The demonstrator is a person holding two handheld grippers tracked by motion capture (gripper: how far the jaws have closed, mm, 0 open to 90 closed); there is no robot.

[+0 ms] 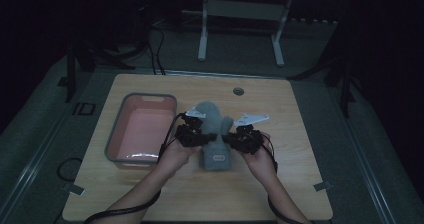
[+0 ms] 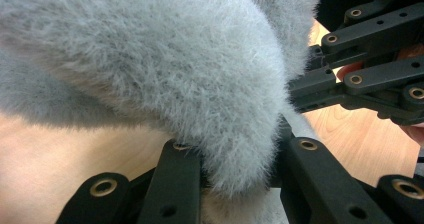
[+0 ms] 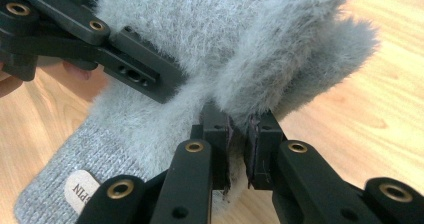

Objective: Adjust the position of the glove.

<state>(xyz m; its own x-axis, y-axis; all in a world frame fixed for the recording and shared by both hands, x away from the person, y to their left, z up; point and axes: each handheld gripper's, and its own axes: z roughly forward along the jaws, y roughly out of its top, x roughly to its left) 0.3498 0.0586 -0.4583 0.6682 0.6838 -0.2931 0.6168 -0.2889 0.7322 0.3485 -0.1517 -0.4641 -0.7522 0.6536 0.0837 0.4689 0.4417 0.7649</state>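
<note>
We saw a grey fuzzy mitten (image 1: 214, 136) lying flat near the middle of the high view, cuff toward the bottom of the frame and rounded tip toward the top, with a small pale label on the cuff. The left gripper (image 1: 196, 135) met it from the left of the frame and the right gripper (image 1: 235, 138) from the right, at about the same height on the mitten. In the left gripper view, the jaws stood on either side of a thick fold of grey pile (image 2: 165, 69) and pinched it. In the right gripper view, the jaws were pressed nearly together on a thin fold of the mitten (image 3: 235, 54) at the base of its thumb, and the left gripper (image 3: 85, 39) gripped the far edge at upper left.

The mitten rested on a light wooden table (image 1: 280, 114) with a round cable hole near its far edge. Grey floor surrounded the table, and a white frame (image 1: 240, 21) stood at the top of the frame in a dim room.

A grey-rimmed pink tub (image 1: 141, 129) sat on the table left of centre, just beside the left gripper, with nothing visible inside.
</note>
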